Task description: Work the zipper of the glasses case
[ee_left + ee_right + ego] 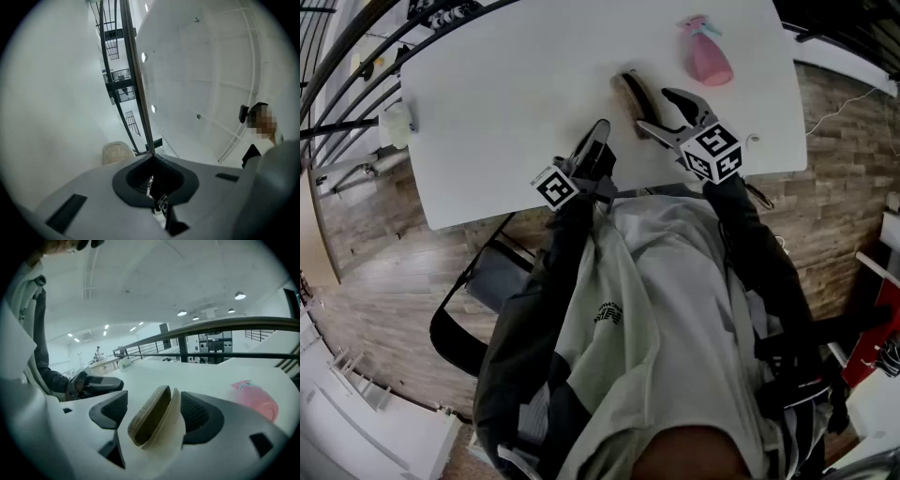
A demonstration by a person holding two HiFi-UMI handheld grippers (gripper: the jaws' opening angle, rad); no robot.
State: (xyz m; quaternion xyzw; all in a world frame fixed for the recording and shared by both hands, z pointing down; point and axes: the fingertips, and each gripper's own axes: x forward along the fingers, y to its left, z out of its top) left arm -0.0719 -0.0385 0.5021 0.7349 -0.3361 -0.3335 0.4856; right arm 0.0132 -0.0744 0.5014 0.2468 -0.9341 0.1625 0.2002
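The glasses case is tan with a dark lining and lies near the table's front edge with its two halves parted. In the right gripper view the case shows straight ahead between the two pads, its opening facing the camera, with a gap on its left side. My right gripper is open, its fingertips just right of the case. My left gripper is shut and empty, a little left of the case. The left gripper points up at the ceiling and a railing. It also shows as the left gripper in the right gripper view.
A pink spray bottle lies at the far right of the white table, and shows as the pink bottle. A small white object sits at the table's left edge. Metal railings run behind the table. A person stands at the right.
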